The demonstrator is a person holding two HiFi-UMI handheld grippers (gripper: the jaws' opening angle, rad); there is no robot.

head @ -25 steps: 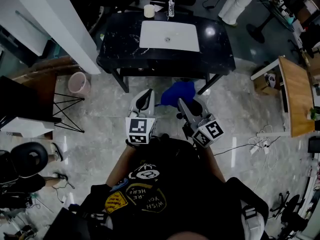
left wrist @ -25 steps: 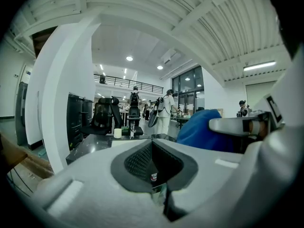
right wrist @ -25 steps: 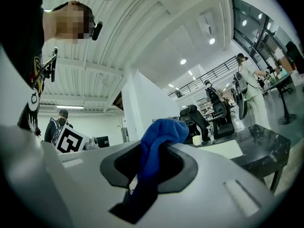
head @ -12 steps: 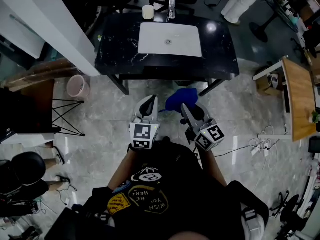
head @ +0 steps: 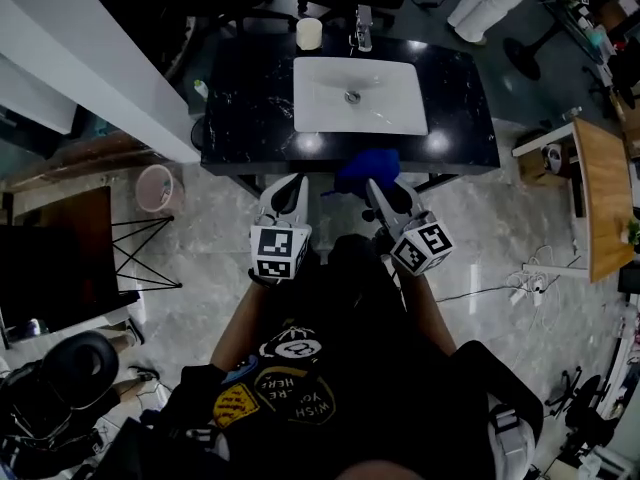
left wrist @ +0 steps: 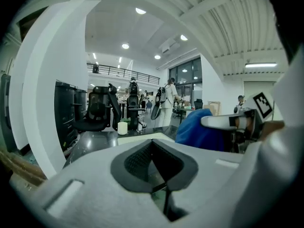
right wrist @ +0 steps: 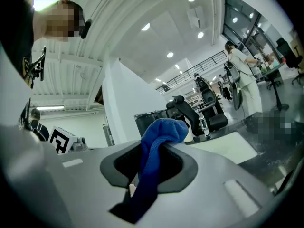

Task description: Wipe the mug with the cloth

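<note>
A cream mug (head: pixel 309 34) stands at the back edge of the black counter (head: pixel 245 98), left of the faucet (head: pixel 363 28). It also shows small in the left gripper view as the mug (left wrist: pixel 123 128). My right gripper (head: pixel 376 185) is shut on a blue cloth (head: pixel 365 167), which bunches up above its jaws at the counter's front edge. In the right gripper view the cloth (right wrist: pixel 158 141) is pinched between the jaws and hangs down. My left gripper (head: pixel 293 183) is shut with nothing in it, just short of the counter's front edge.
A white sink (head: pixel 358 96) is set in the middle of the counter. A pink bin (head: pixel 156 180) stands on the floor to the left by a white wall (head: pixel 90 58). A wooden table (head: pixel 597 203) is at the right. Office chairs stand behind the counter.
The person has stepped up to the counter, which now lies closer below both grippers. The right gripper still holds the blue cloth. The left stays shut.
</note>
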